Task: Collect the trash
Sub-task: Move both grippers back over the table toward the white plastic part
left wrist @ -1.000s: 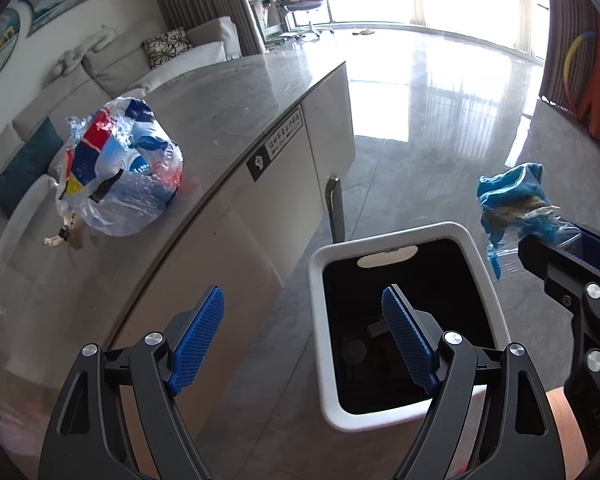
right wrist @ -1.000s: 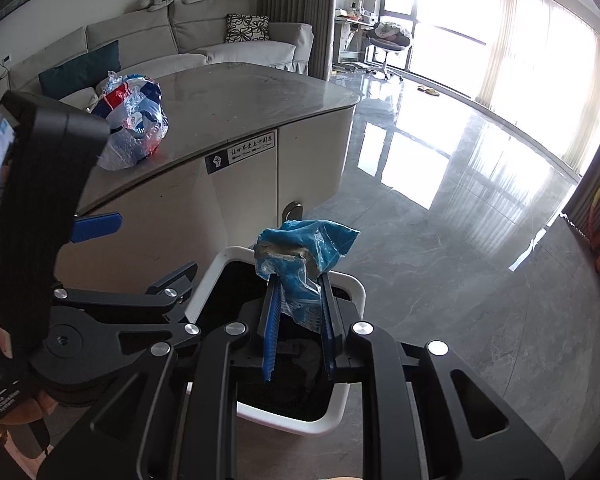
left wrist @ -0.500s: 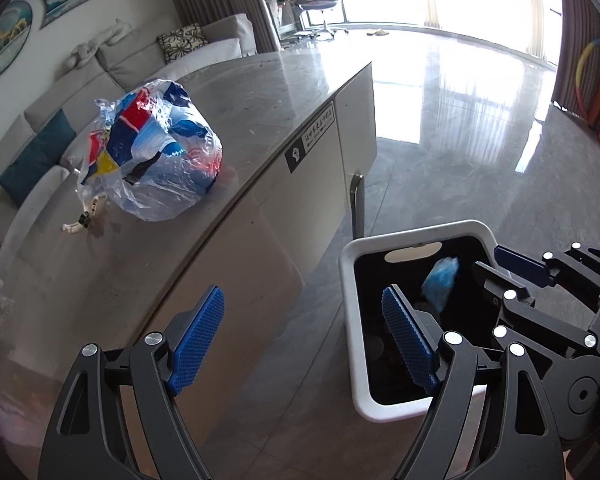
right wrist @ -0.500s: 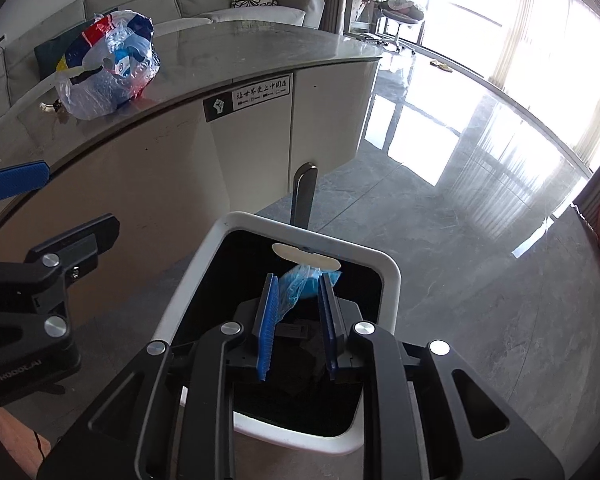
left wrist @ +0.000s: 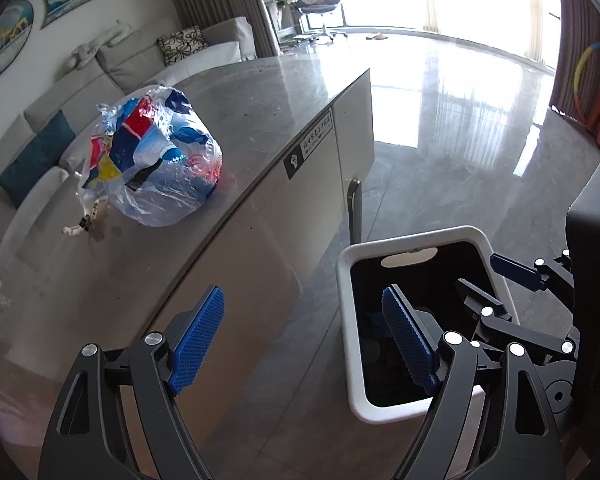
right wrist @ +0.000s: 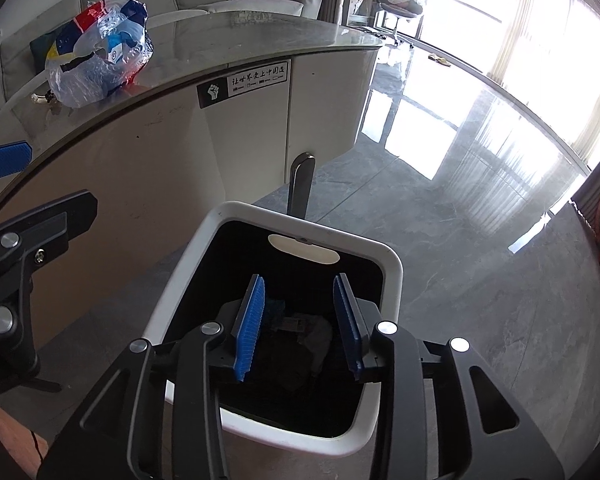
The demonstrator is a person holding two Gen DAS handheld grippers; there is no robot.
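A white trash bin [right wrist: 388, 268] with a dark inside stands on the floor by the counter; it also shows in the left wrist view [left wrist: 346, 304]. My right gripper [right wrist: 298, 328] is open and empty right over the bin's mouth, with dark trash [right wrist: 300, 328] lying inside below it. A clear plastic bag of colourful trash [left wrist: 152, 160] sits on the grey counter [left wrist: 268, 92]; it also shows in the right wrist view [right wrist: 98, 52]. My left gripper [left wrist: 300, 340] is open and empty, near the counter's edge and left of the bin.
A small white clip-like item [left wrist: 76, 228] lies on the counter beside the bag. A metal post [right wrist: 302, 188] stands behind the bin. A sofa with cushions [left wrist: 180, 40] is beyond the counter. Glossy floor [right wrist: 480, 200] stretches right towards bright windows.
My right gripper lowered the blue crumpled wrapper over the bin, opened and let it go; the wrapper is now down in the bin. My left gripper shifted slightly toward the counter.
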